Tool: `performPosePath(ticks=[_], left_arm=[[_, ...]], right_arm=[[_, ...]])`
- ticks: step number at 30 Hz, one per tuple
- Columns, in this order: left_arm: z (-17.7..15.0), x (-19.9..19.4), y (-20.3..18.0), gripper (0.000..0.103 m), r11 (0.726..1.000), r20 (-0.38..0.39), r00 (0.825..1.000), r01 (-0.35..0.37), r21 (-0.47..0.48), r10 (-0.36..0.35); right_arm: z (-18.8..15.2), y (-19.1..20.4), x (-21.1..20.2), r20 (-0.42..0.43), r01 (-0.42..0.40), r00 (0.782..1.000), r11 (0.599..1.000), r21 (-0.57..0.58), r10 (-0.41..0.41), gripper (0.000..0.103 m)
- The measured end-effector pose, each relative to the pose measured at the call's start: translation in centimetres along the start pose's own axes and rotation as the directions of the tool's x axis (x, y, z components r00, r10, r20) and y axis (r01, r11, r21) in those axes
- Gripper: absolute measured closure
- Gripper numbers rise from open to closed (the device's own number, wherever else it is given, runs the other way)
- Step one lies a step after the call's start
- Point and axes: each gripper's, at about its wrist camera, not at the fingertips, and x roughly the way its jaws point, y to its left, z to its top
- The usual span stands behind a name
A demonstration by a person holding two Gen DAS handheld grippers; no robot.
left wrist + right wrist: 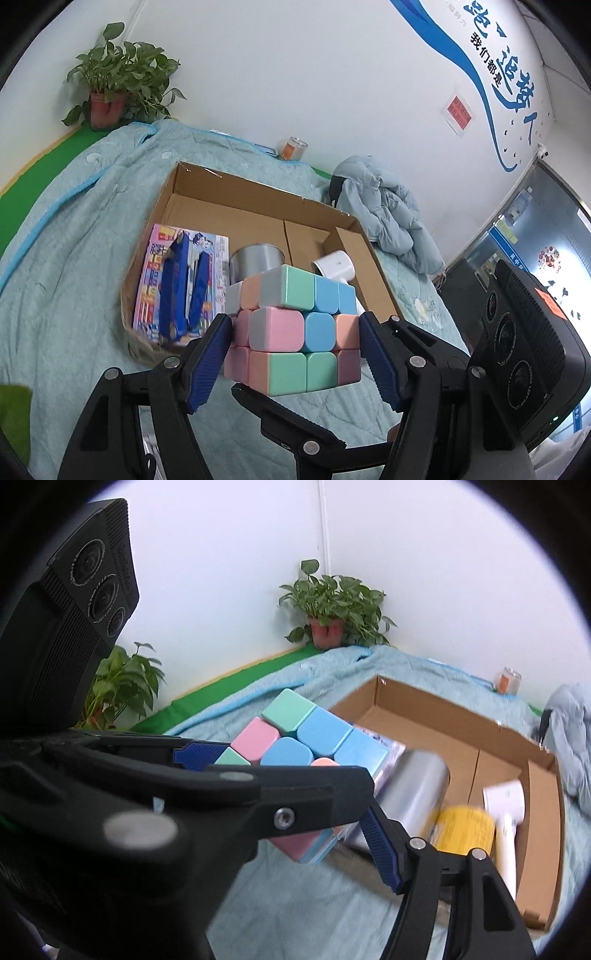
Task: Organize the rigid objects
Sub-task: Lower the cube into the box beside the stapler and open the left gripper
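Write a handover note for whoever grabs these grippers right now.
Left gripper: fingers shut on the pastel cube, held above the blanket.
Right gripper: fingers flank the same cube and look pressed on it; partly hidden.
Done: cardboard box ahead holds a colourful book, a steel can and a white appliance.
Left to do: put the cube in the box, probably on the bare floor behind the can.

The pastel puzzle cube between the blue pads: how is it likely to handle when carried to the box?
The cube looks rigid, with flat faces that suit the left gripper pads clamping its sides. Its top layer sits twisted out of line, so layers may rotate if squeezed off-centre. The glossy plastic could slip, though the ribbed pads probably hold it.
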Motion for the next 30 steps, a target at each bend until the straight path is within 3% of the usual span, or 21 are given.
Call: performPosePath(ticks=[8, 14, 16, 20, 22, 24, 30], left_arm=[[2.8, 6.4, 3.7, 0.036, 0.999, -0.113, 0.994, -0.011, -0.046, 0.006], [2.1, 11.9, 6.4, 0.036, 0.996, -0.209, 0.977, -0.053, -0.073, 0.037], [1.9, 12.9, 7.0, 0.036, 0.994, -0.230, 0.971, -0.080, -0.071, 0.062], [1.5, 13.3, 6.9, 0.037, 0.996, -0.222, 0.973, -0.074, -0.044, 0.063], [1.4, 13.3, 7.1, 0.037, 0.995, -0.212, 0.975, -0.082, -0.051, 0.069], [1.4, 13.2, 7.2, 0.037, 0.994, -0.213, 0.974, -0.091, -0.058, 0.077], [1.2, 13.6, 6.5, 0.033, 0.992, -0.238, 0.963, -0.117, 0.039, 0.123]], right_arm=[[0.9, -2.6, 5.1, -0.094, -0.014, 0.995, 0.999, 0.043, 0.018, 0.035], [-0.5, -4.7, 9.3, -0.191, -0.042, 0.979, 0.991, 0.130, 0.067, 0.035], [-0.6, -4.3, 9.5, -0.191, -0.018, 0.981, 0.996, 0.088, 0.035, 0.038], [-0.9, -3.1, 8.5, -0.176, 0.054, 0.983, 0.998, 0.033, -0.047, 0.038], [-1.2, -3.2, 8.3, -0.185, 0.041, 0.982, 0.998, 0.043, -0.032, 0.040], [-1.3, -3.4, 8.5, -0.199, 0.031, 0.980, 0.998, 0.056, -0.019, 0.051], [-1.2, -3.9, 8.7, -0.233, 0.009, 0.972, 0.994, 0.108, 0.017, 0.052]])
